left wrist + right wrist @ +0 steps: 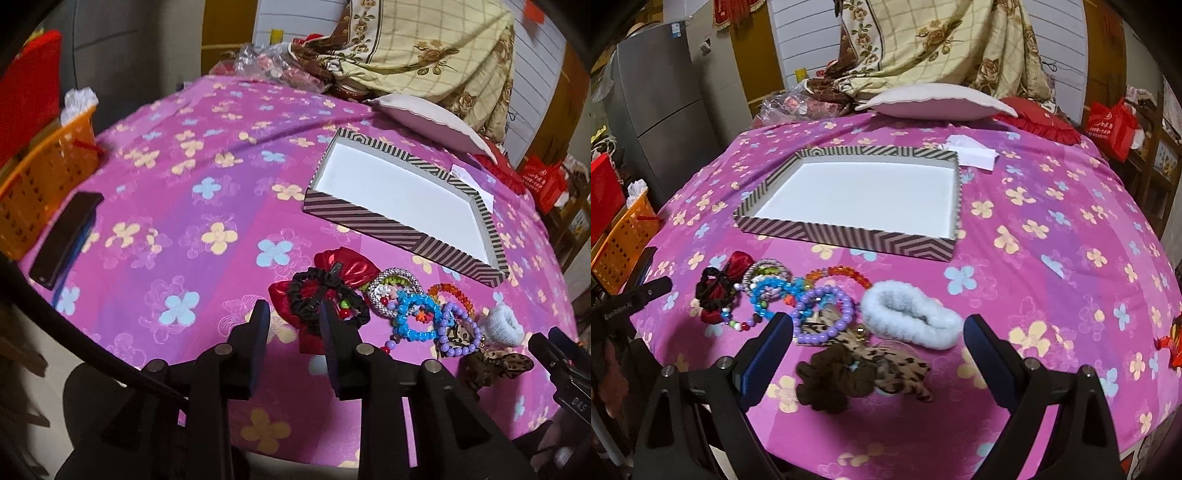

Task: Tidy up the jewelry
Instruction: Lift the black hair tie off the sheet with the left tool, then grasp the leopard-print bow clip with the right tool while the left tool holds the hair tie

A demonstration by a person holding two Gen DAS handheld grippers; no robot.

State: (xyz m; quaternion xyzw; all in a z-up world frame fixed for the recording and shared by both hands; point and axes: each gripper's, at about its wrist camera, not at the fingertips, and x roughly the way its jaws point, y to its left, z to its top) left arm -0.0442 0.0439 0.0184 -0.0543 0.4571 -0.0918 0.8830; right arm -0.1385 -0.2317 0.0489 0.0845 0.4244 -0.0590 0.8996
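A striped shallow box with a white inside lies empty on the pink flowered cloth. In front of it lies a heap of hair ties and bead bracelets: a red bow with a black scrunchie, a blue bead bracelet, a purple bead bracelet, a white fluffy scrunchie, a brown scrunchie with a leopard bow. My left gripper is open and empty at the heap's left end. My right gripper is wide open and empty above the leopard bow.
An orange basket and a dark phone sit at the cloth's left edge. A white pillow, folded paper and a floral blanket lie behind the box. A red cushion is at the far right.
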